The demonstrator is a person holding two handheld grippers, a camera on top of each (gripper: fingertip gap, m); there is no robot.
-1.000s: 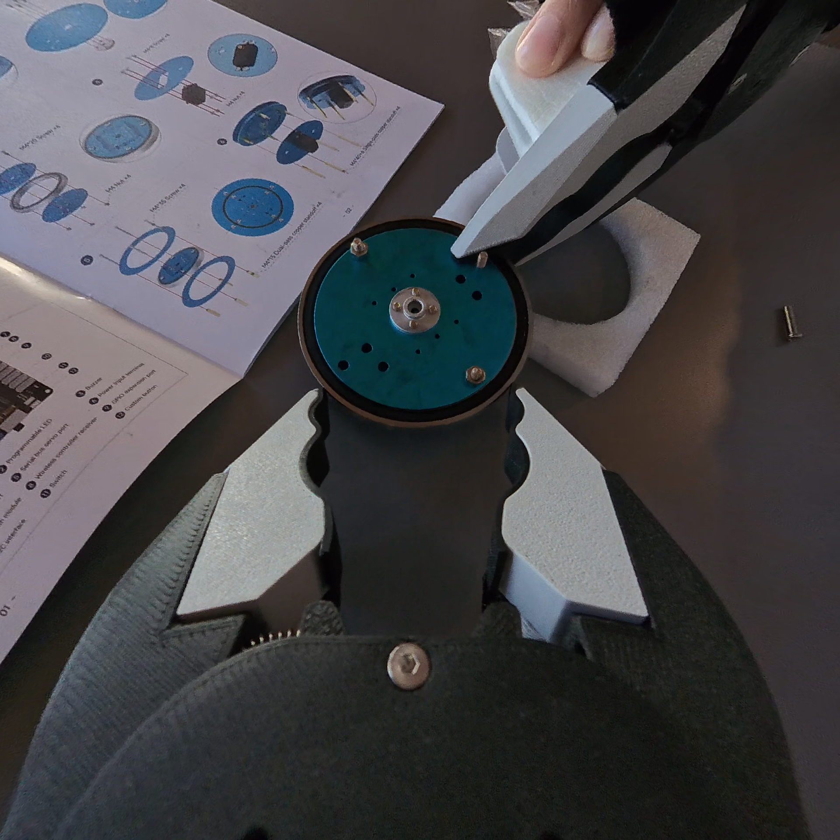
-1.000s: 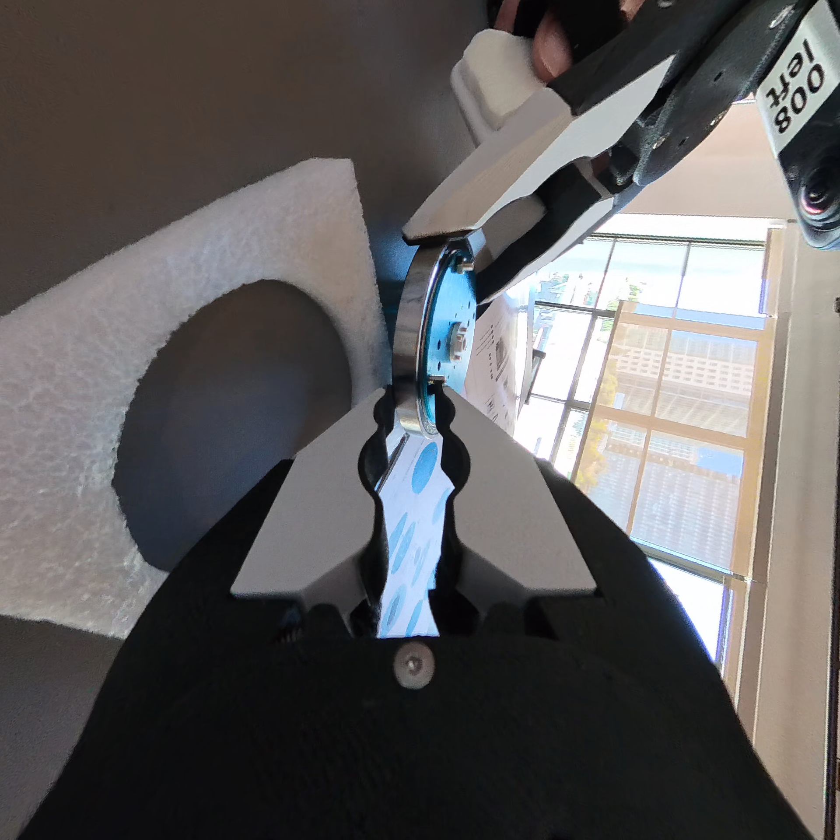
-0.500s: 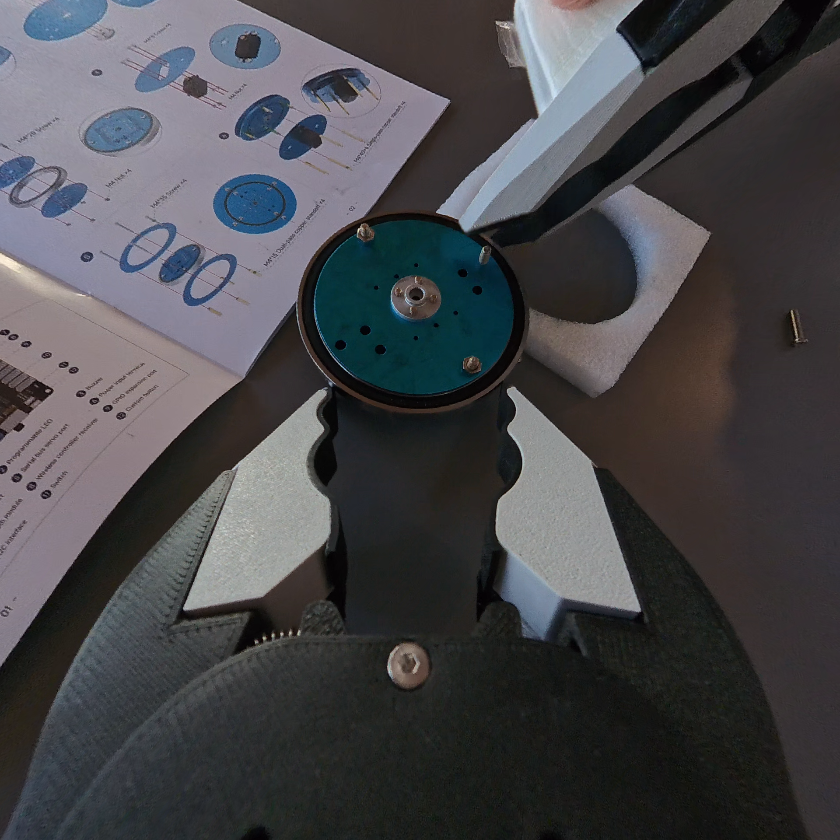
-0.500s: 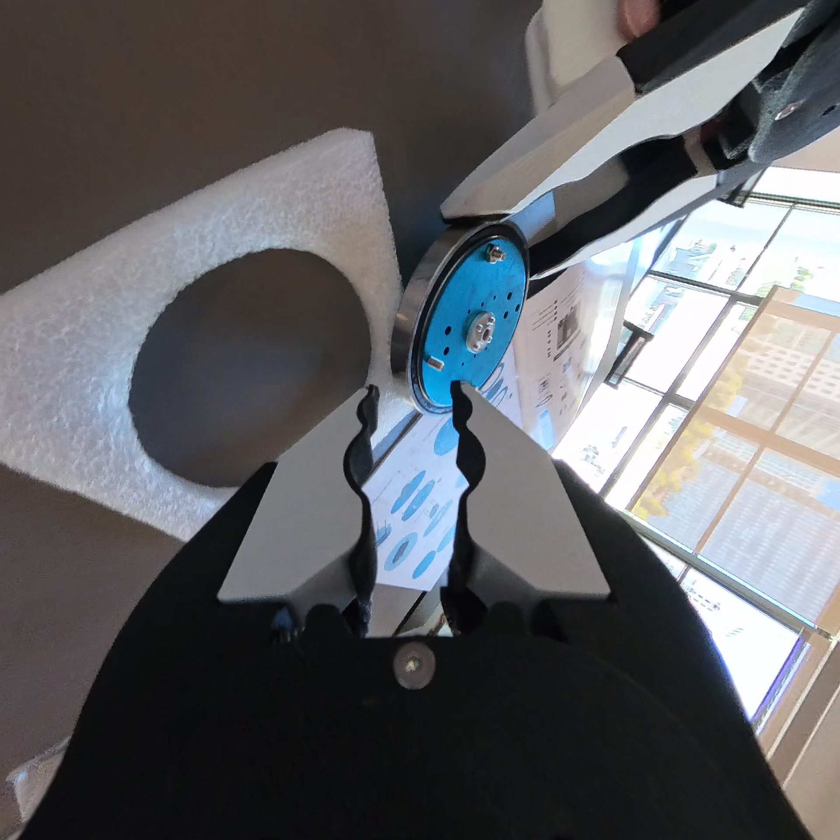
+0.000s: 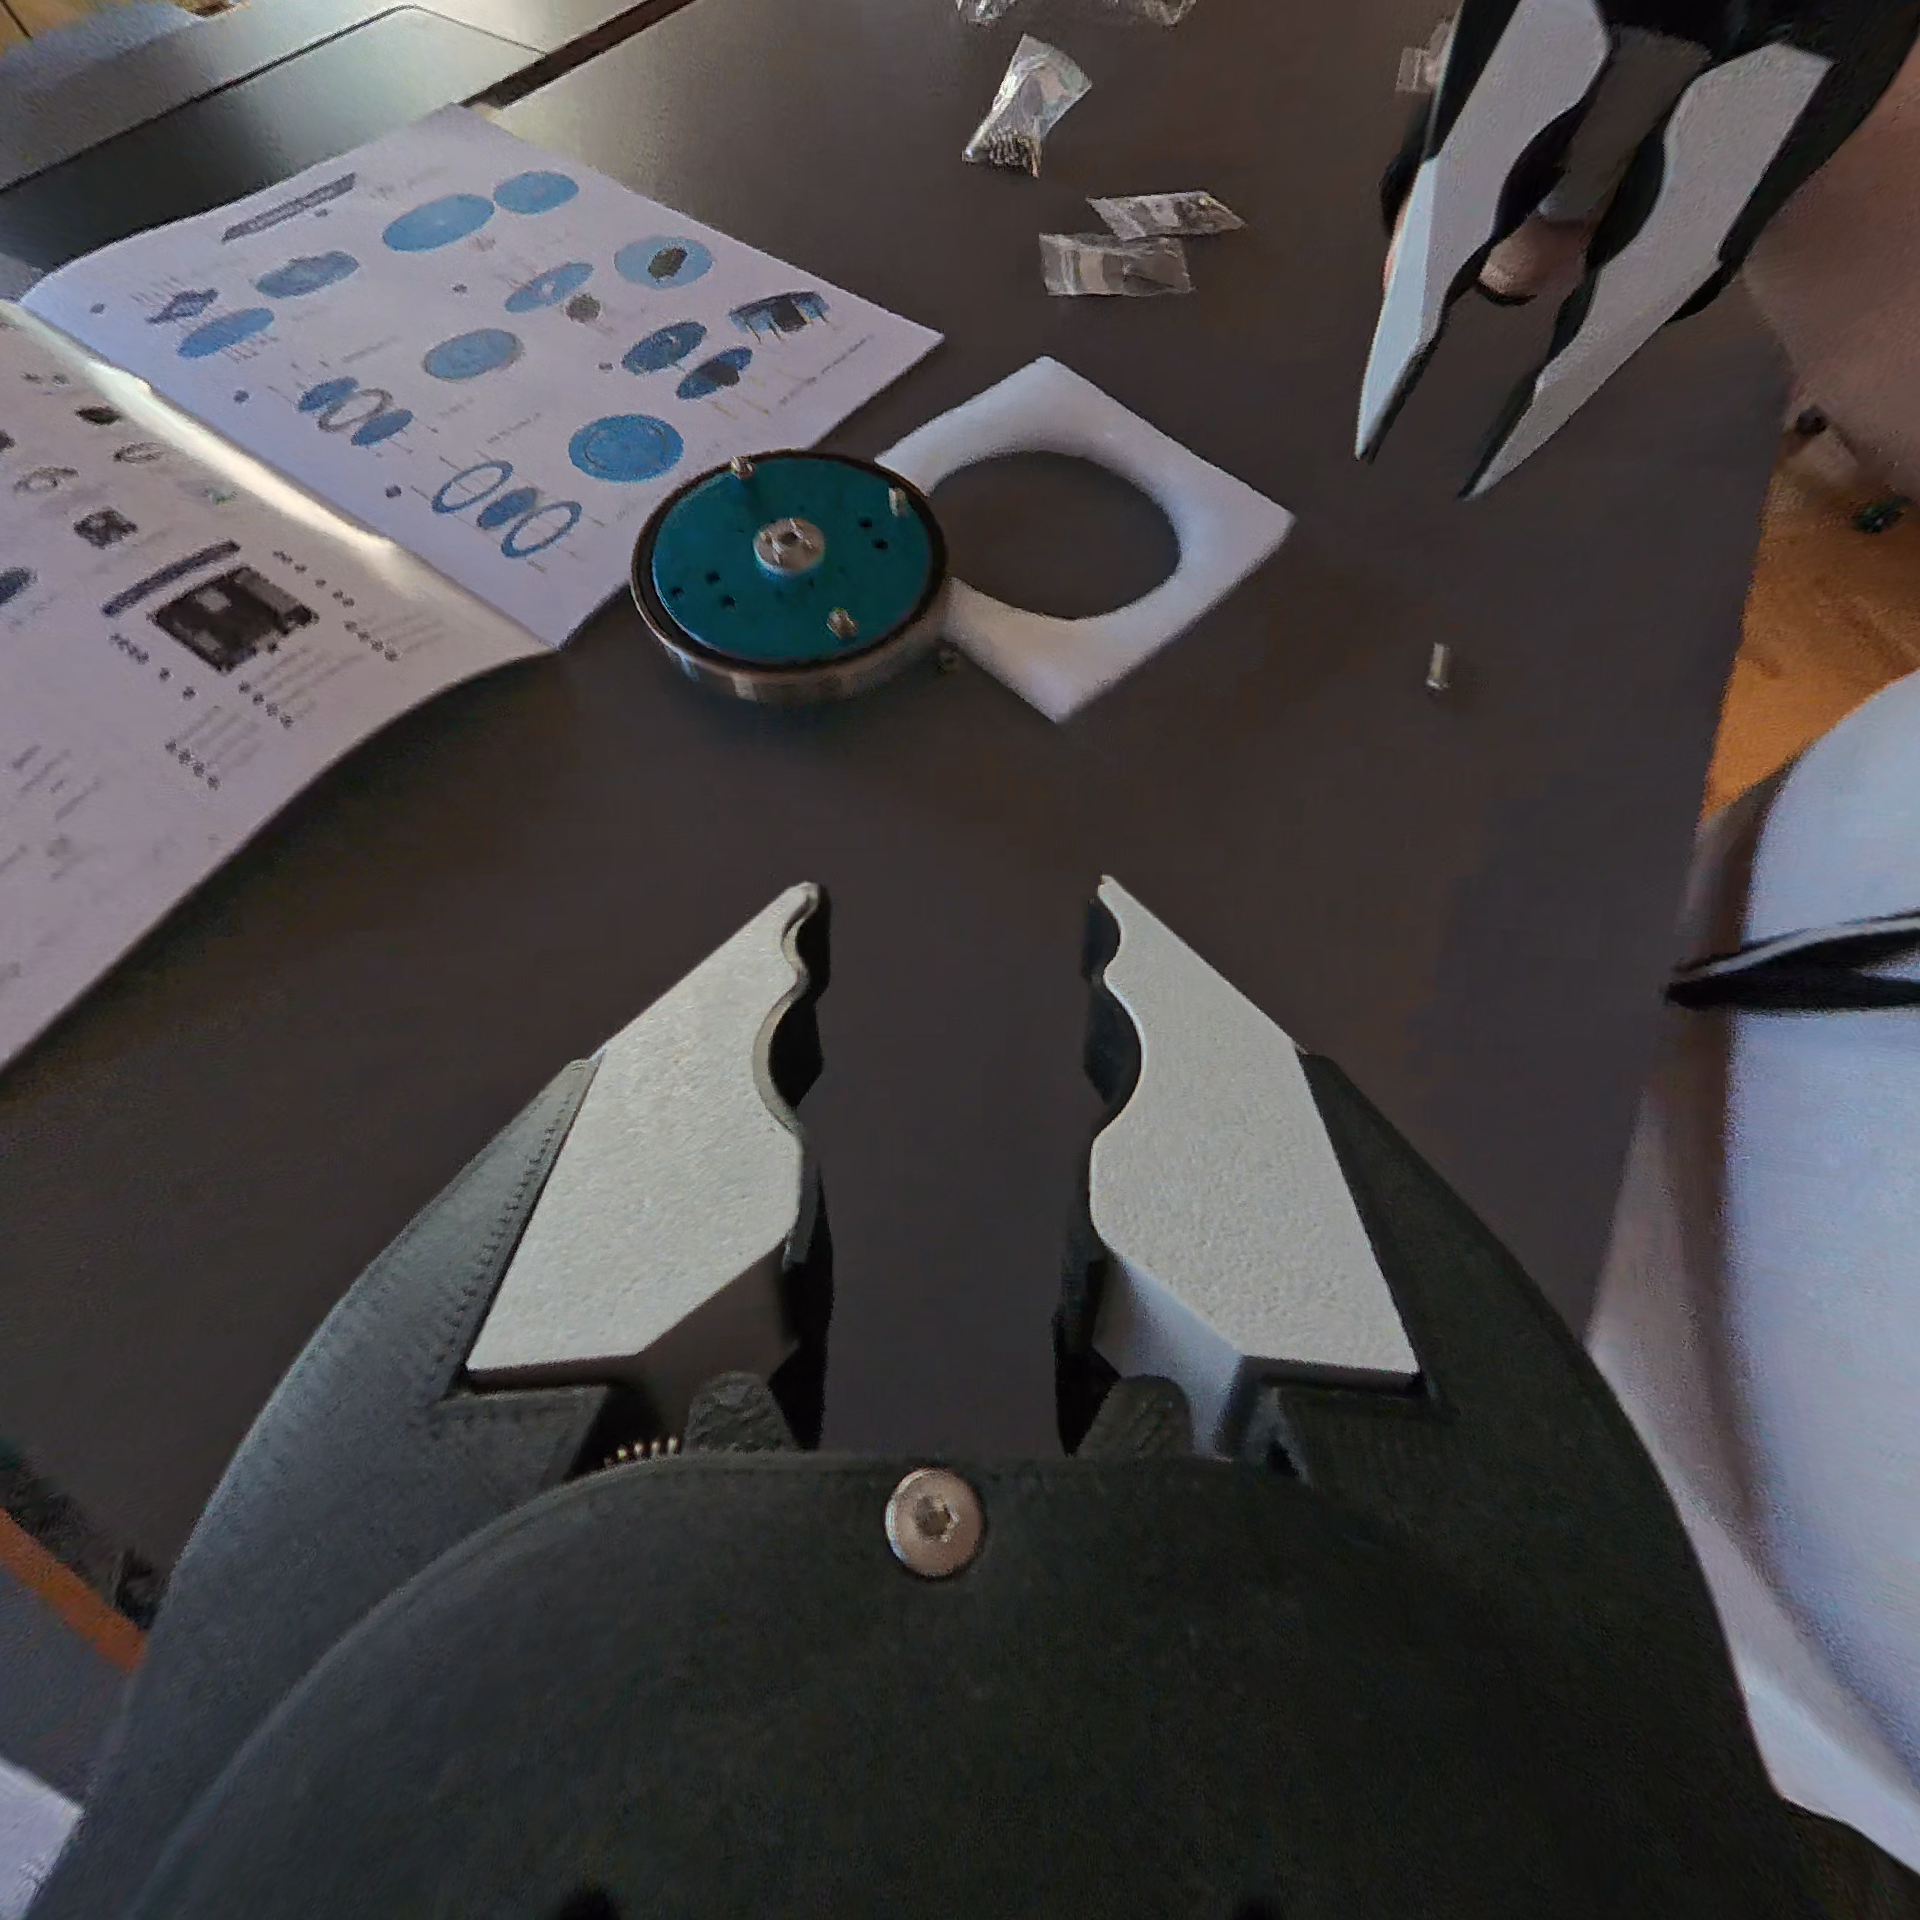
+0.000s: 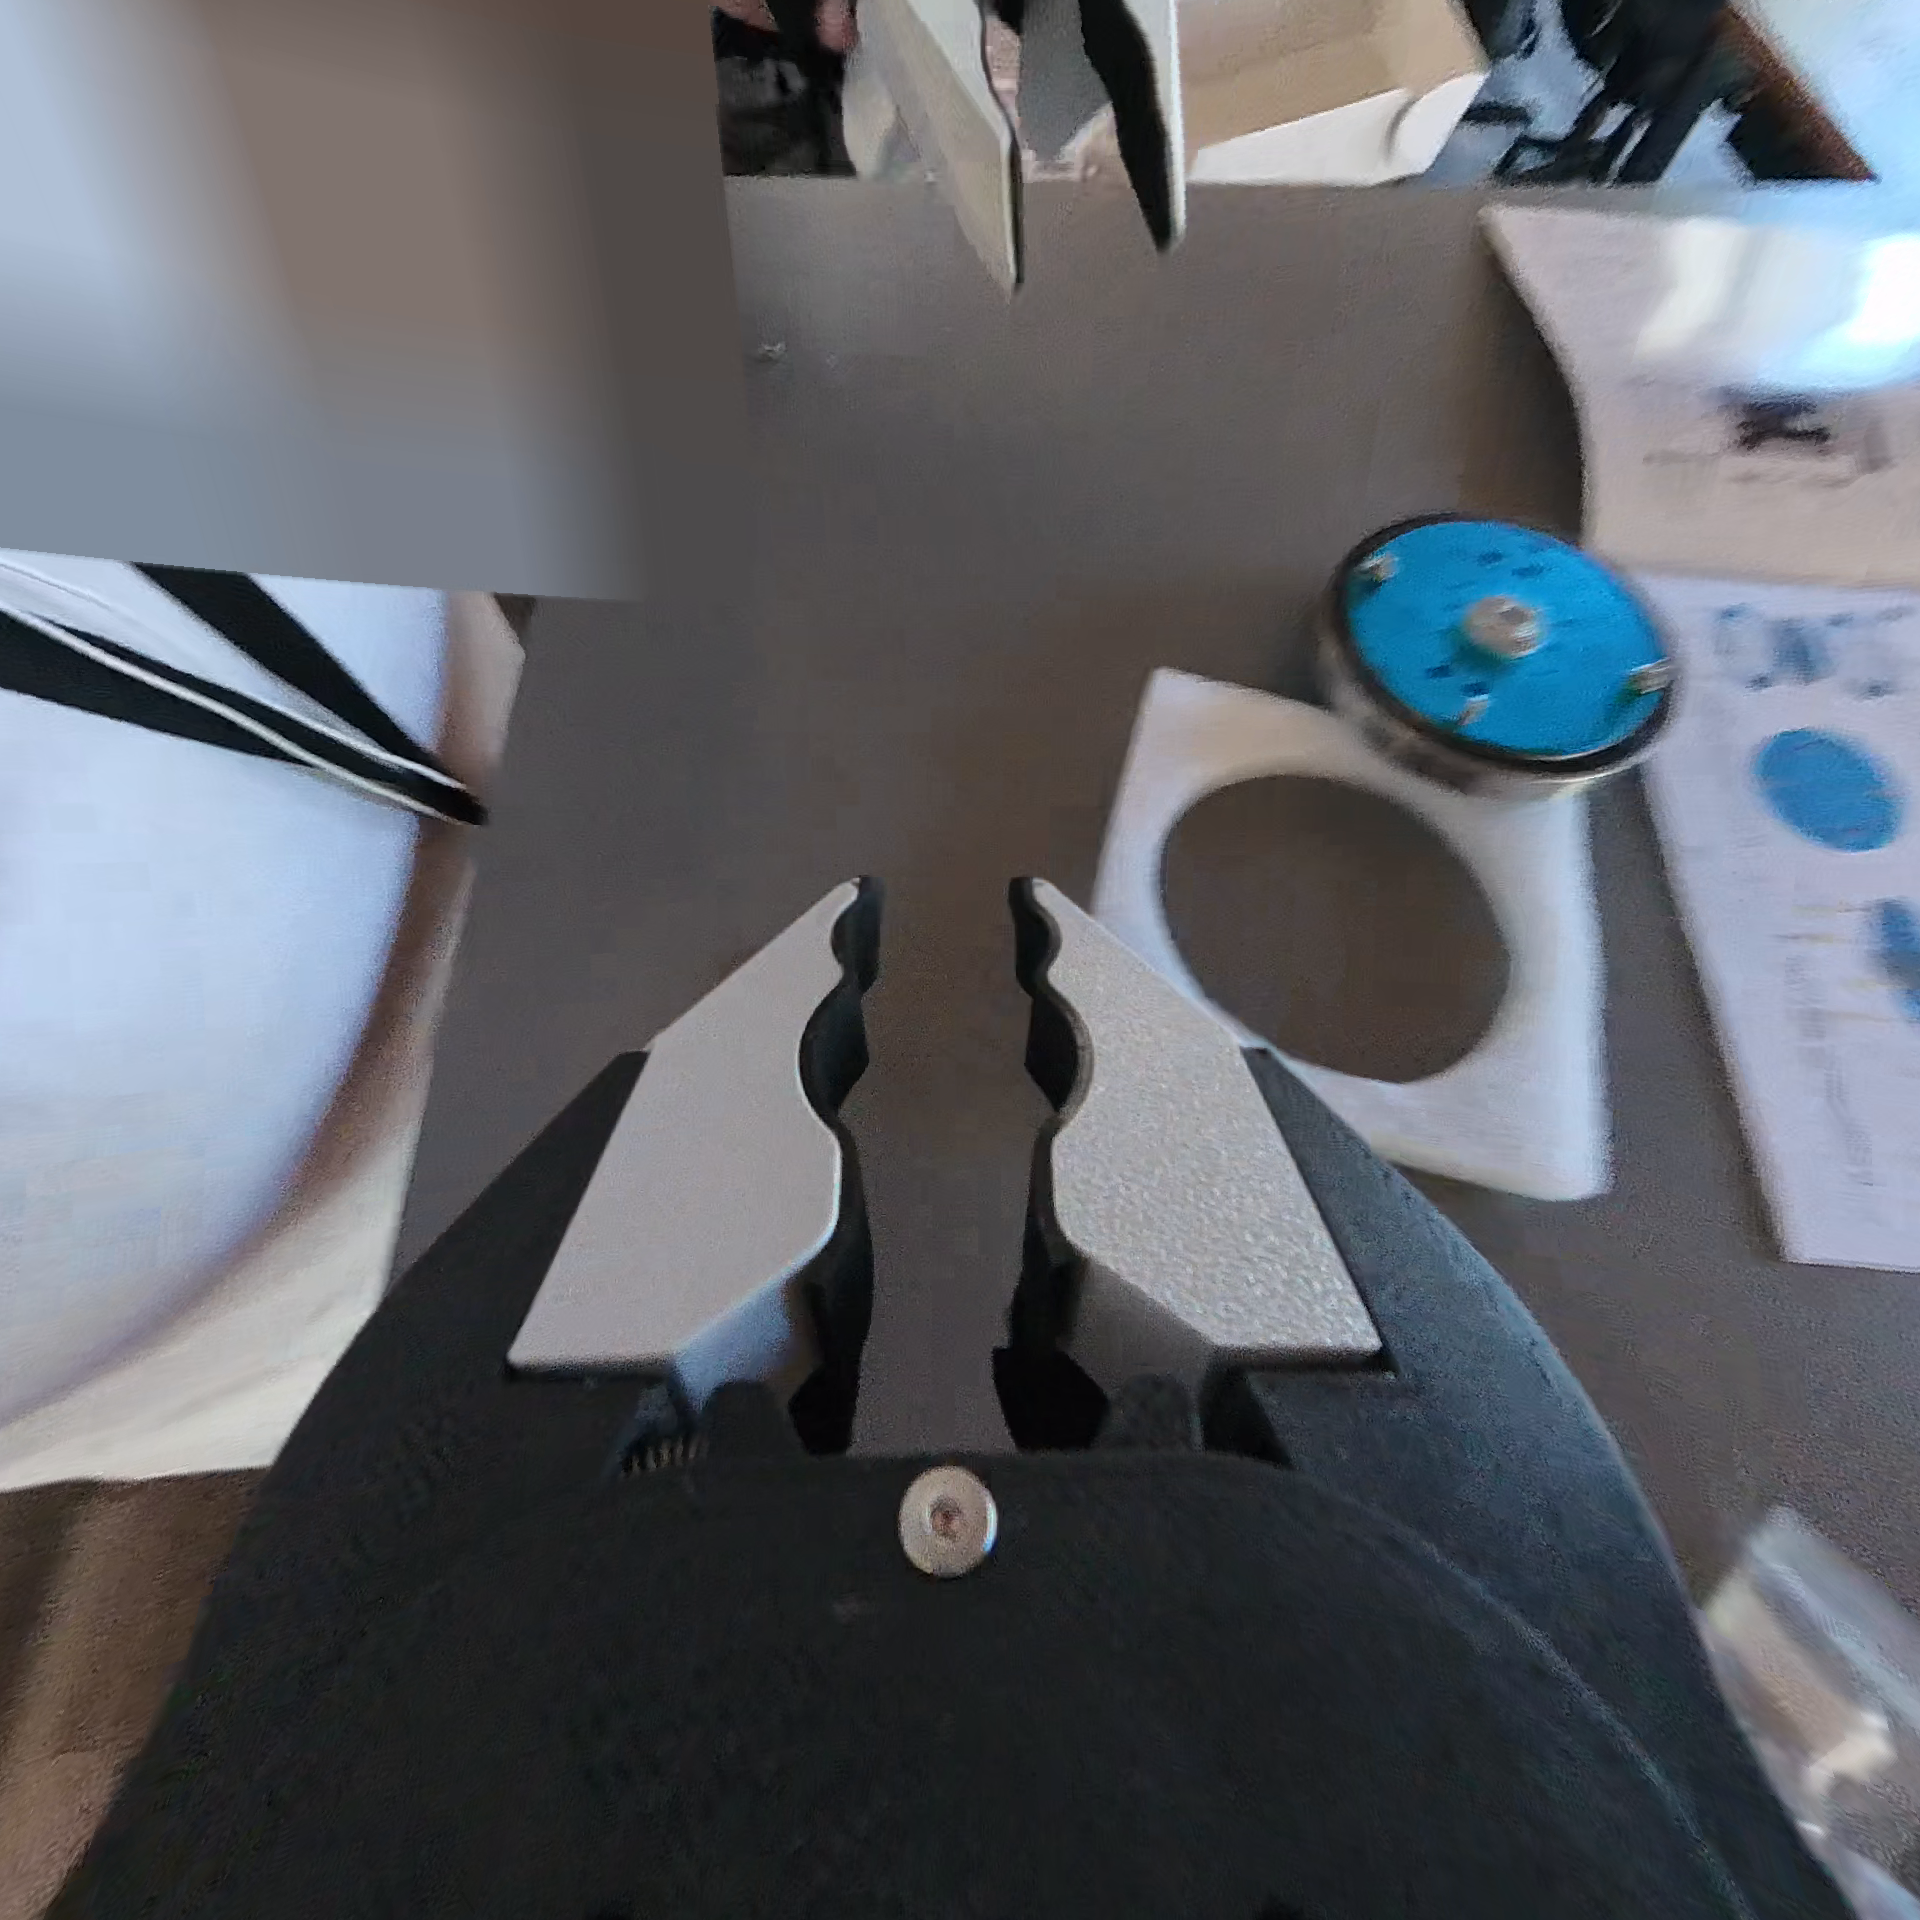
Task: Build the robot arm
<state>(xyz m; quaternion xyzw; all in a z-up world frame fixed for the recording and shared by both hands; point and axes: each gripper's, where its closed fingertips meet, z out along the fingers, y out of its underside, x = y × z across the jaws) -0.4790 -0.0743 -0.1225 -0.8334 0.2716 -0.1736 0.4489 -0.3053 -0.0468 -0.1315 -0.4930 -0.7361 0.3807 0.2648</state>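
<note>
Hovering above the desk point(image 5: 935, 790), my left tongs point(image 5: 954, 904) and right tongs point(image 6: 943, 891) are spread, empty; blue disc point(image 5: 790, 577) ahead touches foam square point(image 5: 1226, 520).

The open booklet point(image 5: 343, 416) bears blurred, unreadable print.

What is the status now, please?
Left gripper open, empty. Right gripper open, empty. Blue disc flat on table, overlapping foam square. Nothing between jaws.
</note>
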